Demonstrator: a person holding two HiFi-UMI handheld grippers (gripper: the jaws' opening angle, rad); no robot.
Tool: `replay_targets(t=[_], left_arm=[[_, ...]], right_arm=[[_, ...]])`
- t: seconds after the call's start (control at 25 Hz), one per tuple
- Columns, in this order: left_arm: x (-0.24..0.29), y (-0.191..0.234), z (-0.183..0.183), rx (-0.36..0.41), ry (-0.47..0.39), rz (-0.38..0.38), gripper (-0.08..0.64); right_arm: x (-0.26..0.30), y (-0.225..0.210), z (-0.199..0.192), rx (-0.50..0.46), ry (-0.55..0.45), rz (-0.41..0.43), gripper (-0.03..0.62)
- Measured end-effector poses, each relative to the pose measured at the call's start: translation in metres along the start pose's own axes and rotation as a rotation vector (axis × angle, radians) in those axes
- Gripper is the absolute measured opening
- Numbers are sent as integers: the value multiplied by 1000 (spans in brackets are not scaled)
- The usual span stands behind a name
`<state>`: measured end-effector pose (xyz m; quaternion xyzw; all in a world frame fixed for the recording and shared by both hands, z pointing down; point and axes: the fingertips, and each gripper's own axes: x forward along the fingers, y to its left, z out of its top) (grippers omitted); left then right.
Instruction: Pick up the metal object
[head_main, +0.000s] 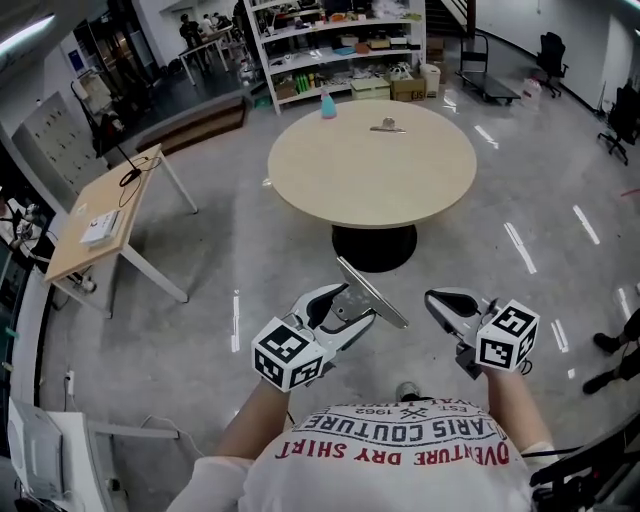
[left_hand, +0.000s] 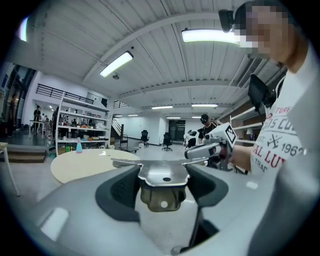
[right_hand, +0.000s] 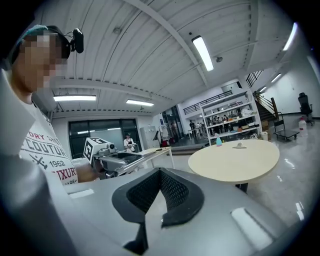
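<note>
The metal piece (left_hand: 163, 173) is bare, smooth and shiny. The left fingers (left_hand: 117, 195) are matt grey plastic with dark pads. The right fingers (right_hand: 172, 190) have dark pads with a rough mesh texture. The round table (head_main: 370, 170) has a matt, pale, wood-look top. The grey floor (head_main: 250, 270) is glossy.

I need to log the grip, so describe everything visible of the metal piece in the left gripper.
The metal piece is shiny grey sheet metal: a flat plate with a hole, a bent tab with another hole below it, and a long narrow strip across its far edge. It lies roughly level in the air, clamped between the jaws of the left gripper, with the round table ahead. Nothing else touches it.
</note>
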<state>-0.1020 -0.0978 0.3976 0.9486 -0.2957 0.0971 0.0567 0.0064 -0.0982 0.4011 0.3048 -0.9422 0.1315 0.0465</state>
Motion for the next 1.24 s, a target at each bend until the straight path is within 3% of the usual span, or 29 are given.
replay_targets(t=[0.48, 1.24], left_arm=[[-12, -8, 10, 32, -32, 19, 285], [19, -7, 19, 38, -20, 15, 285]], right_arm=[[-7, 19, -2, -27, 45, 9, 0], [-14, -8, 6, -25, 51, 15, 0]])
